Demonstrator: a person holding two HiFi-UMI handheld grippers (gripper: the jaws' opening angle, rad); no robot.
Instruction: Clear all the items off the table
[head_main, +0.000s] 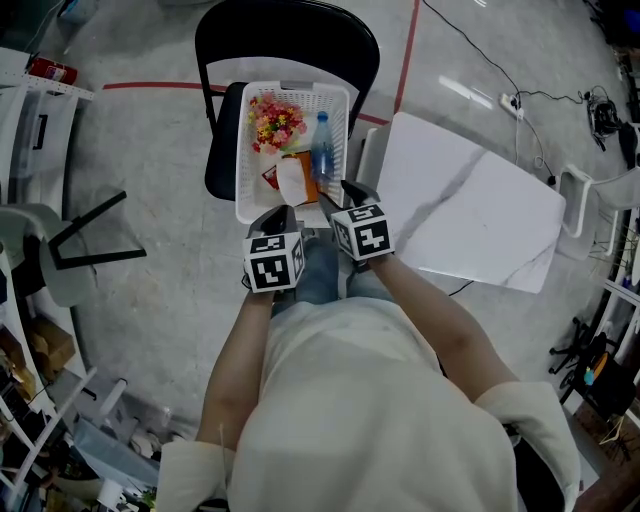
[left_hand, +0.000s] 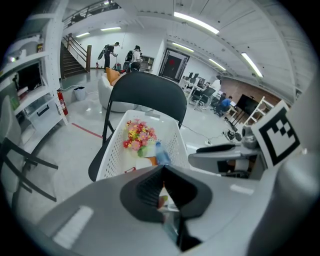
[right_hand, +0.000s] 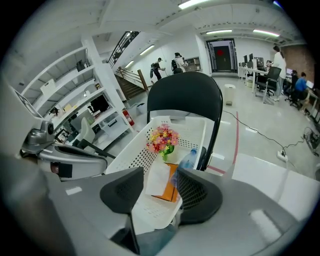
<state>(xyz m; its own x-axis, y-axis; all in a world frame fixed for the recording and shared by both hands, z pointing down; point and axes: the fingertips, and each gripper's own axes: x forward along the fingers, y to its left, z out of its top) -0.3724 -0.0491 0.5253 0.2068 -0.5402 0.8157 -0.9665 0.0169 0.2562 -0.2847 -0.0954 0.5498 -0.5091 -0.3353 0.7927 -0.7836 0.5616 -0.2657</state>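
A white basket (head_main: 246, 150) stands on a black chair (head_main: 290, 30). In it lie a bunch of artificial flowers (head_main: 275, 120), a blue-capped water bottle (head_main: 322, 148), an orange packet (head_main: 306, 163) under a white slip of paper (head_main: 291, 182), and a small red item (head_main: 270, 178). Both grippers hover at the basket's near edge. My left gripper (left_hand: 163, 167) has its tips together with nothing between them. My right gripper (right_hand: 161, 175) stands partly open and empty, and through its gap I see the paper (right_hand: 159, 180), the orange packet (right_hand: 171, 189) and the bottle (right_hand: 189, 160).
The white marble-look table (head_main: 470, 210) stands right of the chair with nothing on it. A power strip and cable (head_main: 512, 101) lie on the floor behind it. A black stand (head_main: 85, 240) and shelving sit at the left. People move about far off in the hall.
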